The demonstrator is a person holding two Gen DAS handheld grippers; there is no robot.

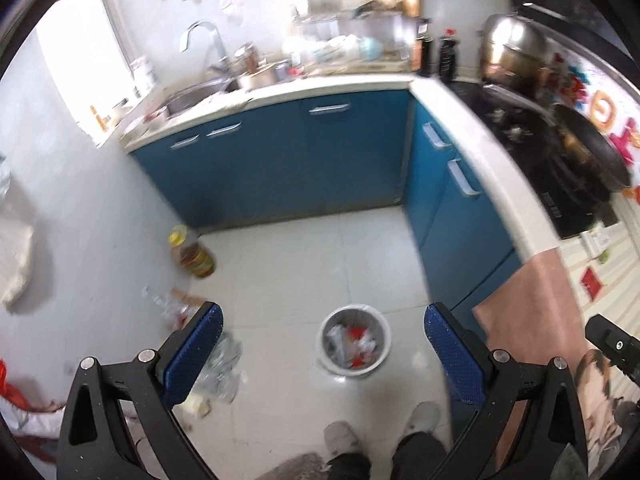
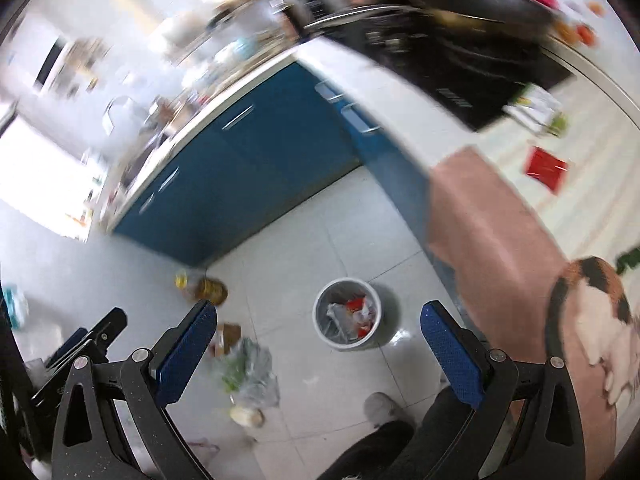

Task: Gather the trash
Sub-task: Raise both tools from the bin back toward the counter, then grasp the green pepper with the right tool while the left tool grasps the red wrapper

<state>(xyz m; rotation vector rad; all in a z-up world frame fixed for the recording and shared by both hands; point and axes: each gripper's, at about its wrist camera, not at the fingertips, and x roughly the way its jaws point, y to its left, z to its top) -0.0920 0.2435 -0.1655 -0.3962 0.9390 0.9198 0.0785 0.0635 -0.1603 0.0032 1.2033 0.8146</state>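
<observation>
1. Left gripper (image 1: 324, 356): I hold it high above the pale tiled floor (image 1: 288, 256), its blue-padded jaws spread wide with nothing between them.
2. Right gripper (image 2: 318, 354): likewise high, jaws wide apart and empty; its view is smeared at the top, so counter details there cannot be read.
3. Round white plastic waste bin (image 1: 354, 344), lined and already part-filled with red and white wrappers, stands directly ahead of and below both grippers, between the jaws in each view.
4. Crumpled clear plastic bag with green scraps (image 2: 250, 372) lies on the floor below the right gripper's left jaw; a pale round item (image 2: 246, 416) lies just beside it, nearer to me. I judge these the trash to collect next.
5. To do this step well, I would lower one gripper over the bag, close on a bunched fold rather than a loose edge, then carry it over the bin before releasing.
6. Yellow-capped oil bottle (image 1: 194, 254) stands farther ahead and left, against the blue cabinet doors (image 1: 304, 160); I judge it not trash.
7. The person's shoes (image 1: 422, 418) stand just behind the bin; a pink hanging cloth (image 2: 492, 240) crowds the right side.
</observation>
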